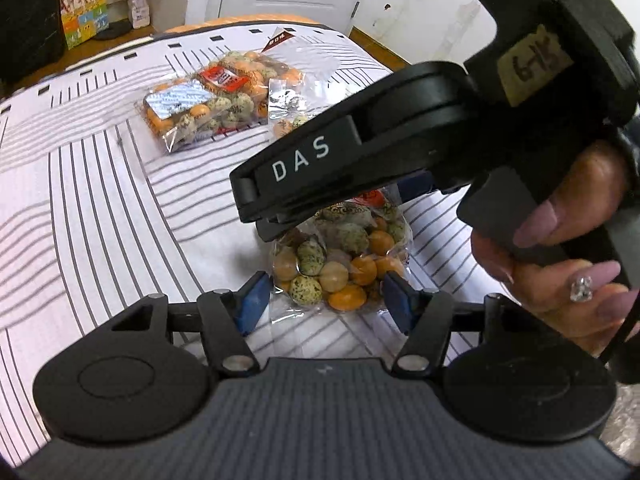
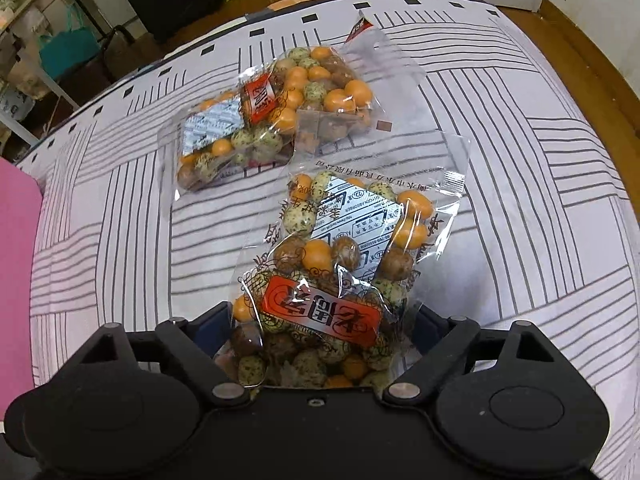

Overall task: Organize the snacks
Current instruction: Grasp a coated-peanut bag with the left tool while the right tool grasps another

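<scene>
Left wrist view: the left gripper point(image 1: 326, 300) straddles one end of a clear bag of coated peanuts point(image 1: 344, 260), blue pads point(image 1: 253, 300) just clear of the plastic. The right gripper point(image 1: 304, 208), held by a hand point(image 1: 560, 248), spans the bag's other end; whether it grips cannot be told. A second bag point(image 2: 272, 120) lies farther off on the striped bedsheet point(image 2: 120, 220).

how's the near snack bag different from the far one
The near snack bag sits between the right tool's fingers; the far snack bag lies untouched on the striped cloth. The near bag's red label faces the camera; the far bag's is turned sideways. Both are clear bags of orange and speckled balls.
</scene>
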The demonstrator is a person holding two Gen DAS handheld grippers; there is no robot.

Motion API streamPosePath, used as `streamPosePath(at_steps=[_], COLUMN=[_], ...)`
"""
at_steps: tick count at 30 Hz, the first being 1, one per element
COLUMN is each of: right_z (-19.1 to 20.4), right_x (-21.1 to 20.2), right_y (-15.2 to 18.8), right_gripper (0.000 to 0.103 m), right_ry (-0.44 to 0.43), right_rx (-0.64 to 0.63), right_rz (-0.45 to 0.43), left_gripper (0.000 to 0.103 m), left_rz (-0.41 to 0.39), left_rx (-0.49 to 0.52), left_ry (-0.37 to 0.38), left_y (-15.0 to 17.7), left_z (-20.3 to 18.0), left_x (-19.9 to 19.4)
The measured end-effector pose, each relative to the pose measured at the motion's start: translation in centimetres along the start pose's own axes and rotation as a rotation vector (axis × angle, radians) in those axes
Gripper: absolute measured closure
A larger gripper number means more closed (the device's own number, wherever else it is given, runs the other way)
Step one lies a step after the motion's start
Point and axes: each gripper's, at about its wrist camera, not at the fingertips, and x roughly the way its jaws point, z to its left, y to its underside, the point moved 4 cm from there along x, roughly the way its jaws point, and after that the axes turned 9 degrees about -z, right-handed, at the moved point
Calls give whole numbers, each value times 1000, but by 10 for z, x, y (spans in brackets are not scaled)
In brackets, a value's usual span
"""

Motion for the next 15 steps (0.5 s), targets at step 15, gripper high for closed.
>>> streamPosePath(at_steps=[15], right_z=[-2], right_x=[-40], right_y=[25], right_gripper=[12], right_ry=[-79], right_rx=[35], right_rz=[0], left_gripper=[44], left_rz=[51], left_rx=[11], left_ry=[-35], left_y=[0], left_z=[-26], left_x=[-27])
